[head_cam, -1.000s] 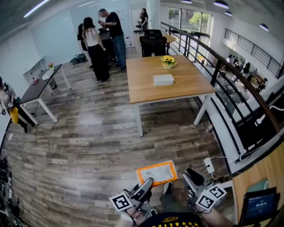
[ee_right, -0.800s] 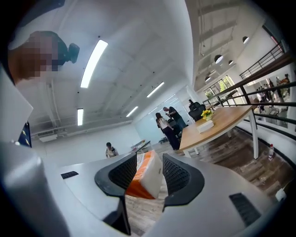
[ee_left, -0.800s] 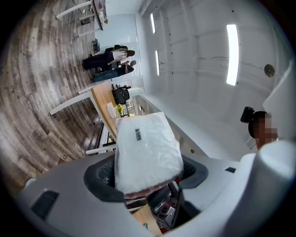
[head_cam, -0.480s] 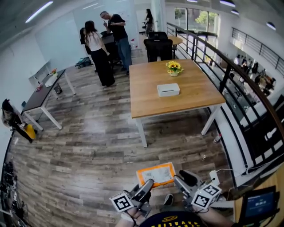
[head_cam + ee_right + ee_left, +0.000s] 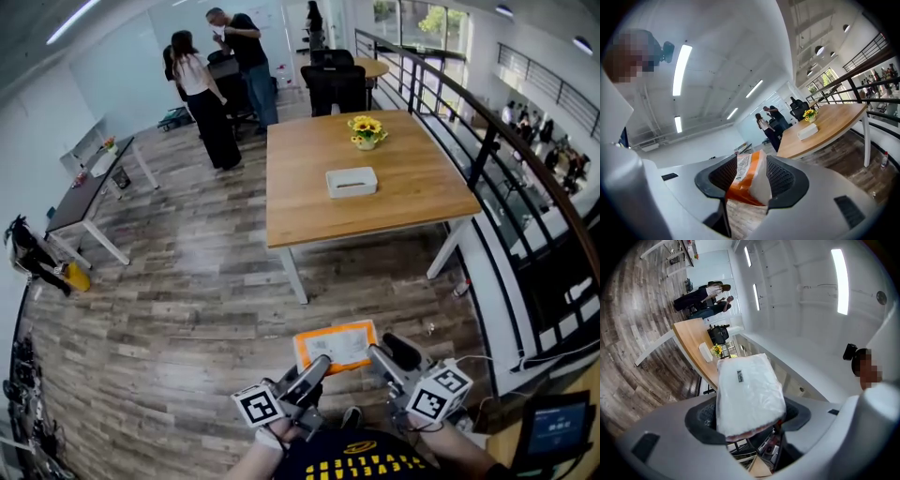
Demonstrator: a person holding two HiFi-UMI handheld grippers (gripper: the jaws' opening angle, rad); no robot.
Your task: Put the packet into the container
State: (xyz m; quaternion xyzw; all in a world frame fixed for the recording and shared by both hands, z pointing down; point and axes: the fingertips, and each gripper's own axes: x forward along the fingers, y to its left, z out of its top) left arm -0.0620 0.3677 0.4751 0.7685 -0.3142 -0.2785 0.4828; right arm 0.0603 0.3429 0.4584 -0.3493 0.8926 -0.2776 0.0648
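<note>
Head view: orange packet (image 5: 336, 346) held low above the floor, well apart from the white box (image 5: 352, 181) on the wooden table (image 5: 300, 202), probably the container. Left gripper (image 5: 313, 371) clamps the packet's end. Right gripper (image 5: 386, 357) is opening, with the packet between its jaws. Keep the left grip firm until the packet is over the box.
</note>
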